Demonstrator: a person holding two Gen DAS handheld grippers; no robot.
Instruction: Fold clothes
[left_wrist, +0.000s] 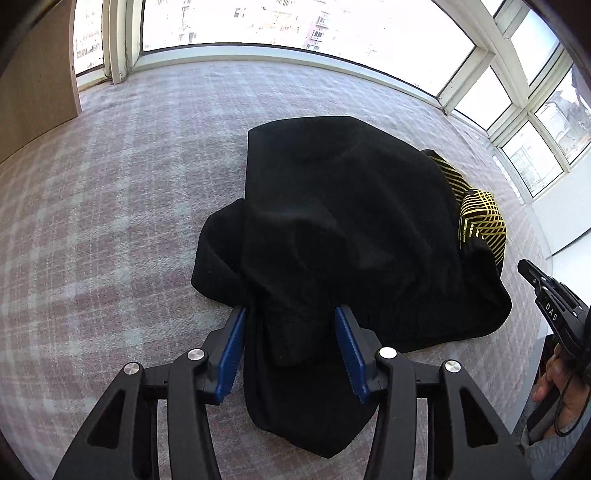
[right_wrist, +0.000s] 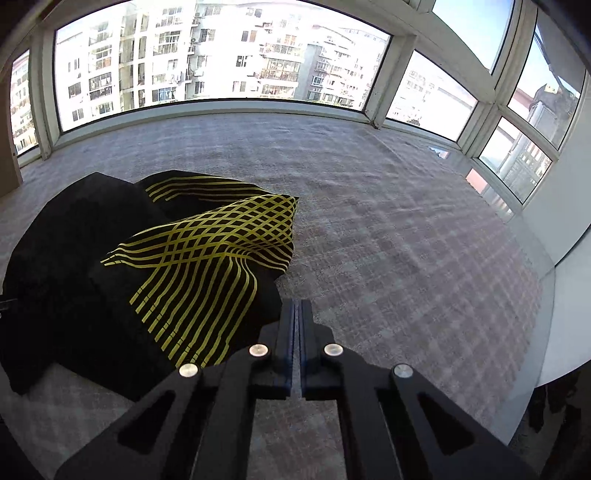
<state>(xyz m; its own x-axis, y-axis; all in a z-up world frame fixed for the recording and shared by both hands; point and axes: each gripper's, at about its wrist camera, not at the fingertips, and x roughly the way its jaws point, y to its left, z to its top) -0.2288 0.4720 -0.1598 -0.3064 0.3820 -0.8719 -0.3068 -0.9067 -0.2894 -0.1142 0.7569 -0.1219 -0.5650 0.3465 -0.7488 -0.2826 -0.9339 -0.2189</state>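
1. Garment cloth is seen bunched between the blue fingers of the left gripper, which are parted and not pressed onto it.
2. The right gripper is clenched with nothing between its fingers, just beside the garment's edge.
3. Black fabric with a yellow lattice print is crumpled on the checked carpet.

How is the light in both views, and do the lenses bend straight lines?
Left wrist view: windows blown out white, black garment nearly detailless. Right wrist view: buildings outside readable, yellow print sharp. Both views: window frames bow strongly, corners dark.
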